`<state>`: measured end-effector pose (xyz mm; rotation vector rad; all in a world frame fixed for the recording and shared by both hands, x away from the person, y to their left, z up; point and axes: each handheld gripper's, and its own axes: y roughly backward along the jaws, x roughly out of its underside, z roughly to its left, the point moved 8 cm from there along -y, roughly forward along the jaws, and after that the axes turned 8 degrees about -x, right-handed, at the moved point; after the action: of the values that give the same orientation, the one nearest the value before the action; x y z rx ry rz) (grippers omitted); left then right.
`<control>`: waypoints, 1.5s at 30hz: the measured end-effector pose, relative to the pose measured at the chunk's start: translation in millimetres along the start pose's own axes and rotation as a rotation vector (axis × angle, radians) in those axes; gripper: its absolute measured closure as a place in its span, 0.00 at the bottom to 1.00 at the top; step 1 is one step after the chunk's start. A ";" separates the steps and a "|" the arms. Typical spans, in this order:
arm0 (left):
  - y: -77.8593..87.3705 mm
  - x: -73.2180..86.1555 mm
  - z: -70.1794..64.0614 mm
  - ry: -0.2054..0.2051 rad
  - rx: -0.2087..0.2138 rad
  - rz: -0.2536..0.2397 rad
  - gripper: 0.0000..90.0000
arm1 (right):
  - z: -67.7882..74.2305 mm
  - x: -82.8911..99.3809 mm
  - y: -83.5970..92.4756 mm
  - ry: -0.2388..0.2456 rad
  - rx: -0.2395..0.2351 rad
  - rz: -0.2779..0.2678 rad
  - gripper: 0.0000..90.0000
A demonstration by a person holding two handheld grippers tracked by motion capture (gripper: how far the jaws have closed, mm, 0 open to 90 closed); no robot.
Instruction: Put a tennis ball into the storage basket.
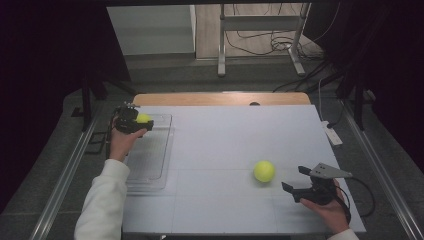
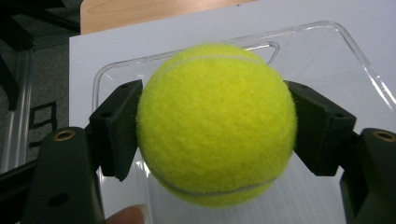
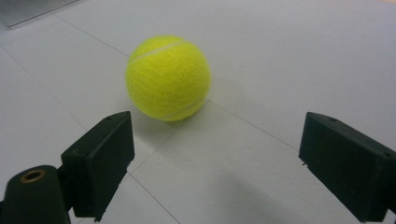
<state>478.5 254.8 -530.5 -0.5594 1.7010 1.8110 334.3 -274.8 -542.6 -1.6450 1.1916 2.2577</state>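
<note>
a tennis ball (image 2: 215, 123) sits clamped in the left gripper (image 1: 134, 121) over the clear tray (image 1: 152, 165), ready to drop; right gripper (image 3: 215, 163) gapes empty toward the second ball (image 3: 168, 78).

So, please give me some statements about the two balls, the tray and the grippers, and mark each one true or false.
1. The left gripper holds a ball. True.
2. That ball lies in the tray. False: it is held above the tray.
3. The right gripper is shut on the second ball. False: its jaws are open, and the ball lies ahead of them on the table.
4. The tray is transparent. True.
</note>
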 end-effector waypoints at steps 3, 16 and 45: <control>-1.5 0.8 -0.2 -0.002 0.001 0.006 0.30 | 0.0 0.0 0.1 0.000 0.000 0.000 0.12; -10.6 9.3 -0.4 -0.020 -0.011 0.046 0.30 | -0.1 0.4 -0.4 0.002 0.000 0.004 0.12; -23.9 17.8 -0.1 -0.050 -0.033 0.090 0.30 | -0.1 1.0 -0.8 0.000 0.001 0.005 0.12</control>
<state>481.2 257.3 -560.1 -0.4540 1.6898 1.9036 334.4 -274.6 -543.9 -1.6435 1.1984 2.2599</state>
